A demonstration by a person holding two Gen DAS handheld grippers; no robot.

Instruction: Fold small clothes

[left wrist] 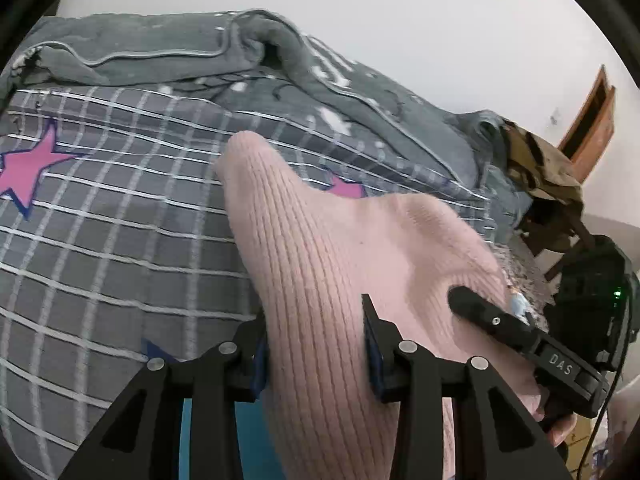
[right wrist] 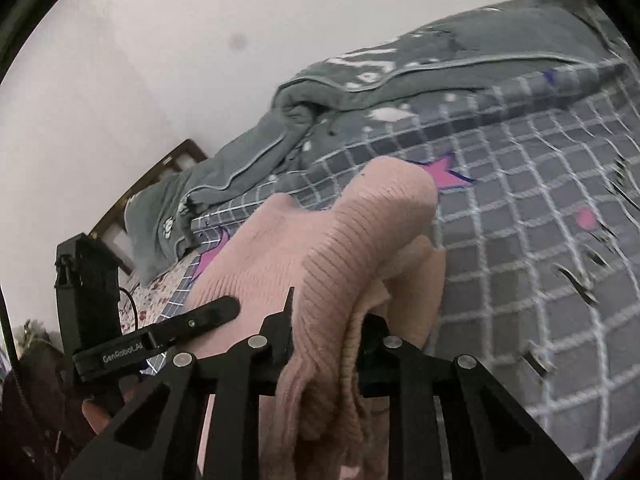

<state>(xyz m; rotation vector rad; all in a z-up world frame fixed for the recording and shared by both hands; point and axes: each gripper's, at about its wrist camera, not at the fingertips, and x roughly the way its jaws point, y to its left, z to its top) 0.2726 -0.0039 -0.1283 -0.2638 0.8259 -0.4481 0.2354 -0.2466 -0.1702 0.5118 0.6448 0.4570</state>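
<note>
Both views look across a grey bedsheet with a white grid and pink stars [left wrist: 120, 208], which spreads wide and flat to the left of the left gripper and to the right of the right gripper. At its far side the sheet is bordered by a rumpled grey blanket with pale piping and white print [left wrist: 168, 52], bunched along a plain white wall [left wrist: 400, 20]. In the left wrist view a brown wooden frame [left wrist: 592, 120] leans at the right edge behind a heap of olive and tan cloth [left wrist: 548, 172]; the bed's right side drops off there.

The pale pink ribbed knit garment [left wrist: 320, 264] hangs between the two tools, held up off the sheet. Its ribs run lengthwise, and a rounded fold points toward the blanket. In the right wrist view the same knit [right wrist: 360, 232] is bunched thicker, with a ribbed band curling over softer folds below it.

The left gripper [left wrist: 316, 360] is clamped on the pink knit — fabric fills the gap between its blue-padded fingers [left wrist: 376, 364]. The right gripper [right wrist: 328, 340] likewise pinches a gathered bundle of the knit between its black fingers [right wrist: 280, 328]. Each view also shows the other tool's black finger pressing into the cloth from the side.

No containers are visible in either view.
</note>
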